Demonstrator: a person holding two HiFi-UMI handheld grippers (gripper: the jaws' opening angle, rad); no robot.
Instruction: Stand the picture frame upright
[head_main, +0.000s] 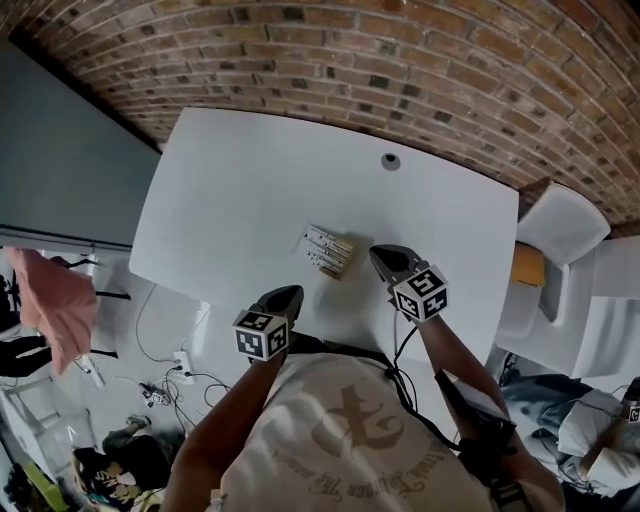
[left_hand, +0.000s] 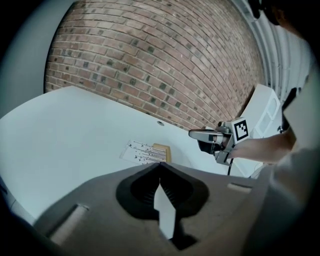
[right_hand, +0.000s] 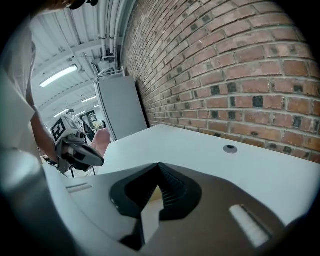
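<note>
1. The picture frame (head_main: 327, 250) lies flat on the white table (head_main: 230, 190), towards its near edge, not upright.
2. The left gripper (left_hand: 160, 166) has its jaws pressed together with nothing between them. It hovers near the table's front edge, to the frame's left, apart from it.
3. The right gripper (right_hand: 158, 166) is likewise closed and empty, over the table just right of the frame and not touching it.
4. The frame sits between the two grippers; a brick wall (head_main: 420, 60) runs behind the table.

A picture frame (head_main: 327, 250) flat on the white table (head_main: 220, 200).
</note>
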